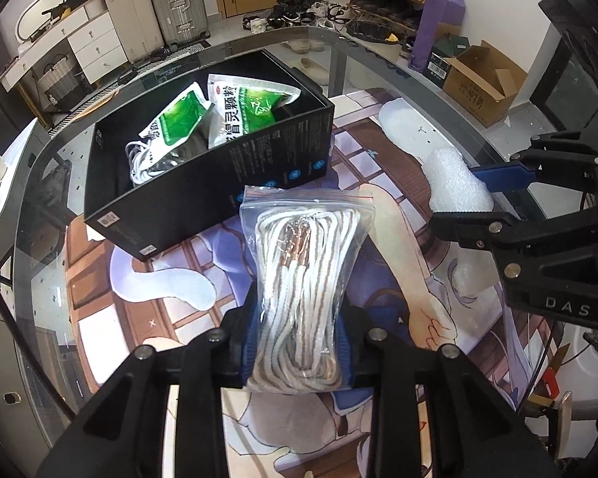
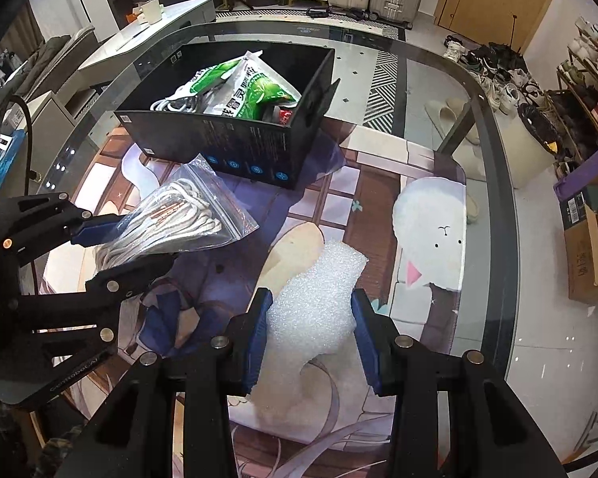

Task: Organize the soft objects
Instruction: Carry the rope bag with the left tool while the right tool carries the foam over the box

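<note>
On a glass table with a printed mat, a limp, slippery bag of cord is pinched mid-length by the left gripper, light springy foam is clamped by the right gripper, both near the black box.

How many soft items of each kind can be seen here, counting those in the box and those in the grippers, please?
Green-and-white pouches in the box: 2
Loose white cord in the box: 1
Bagged rope, left gripper: 1
White foam, right gripper: 1
Total: 5
</note>
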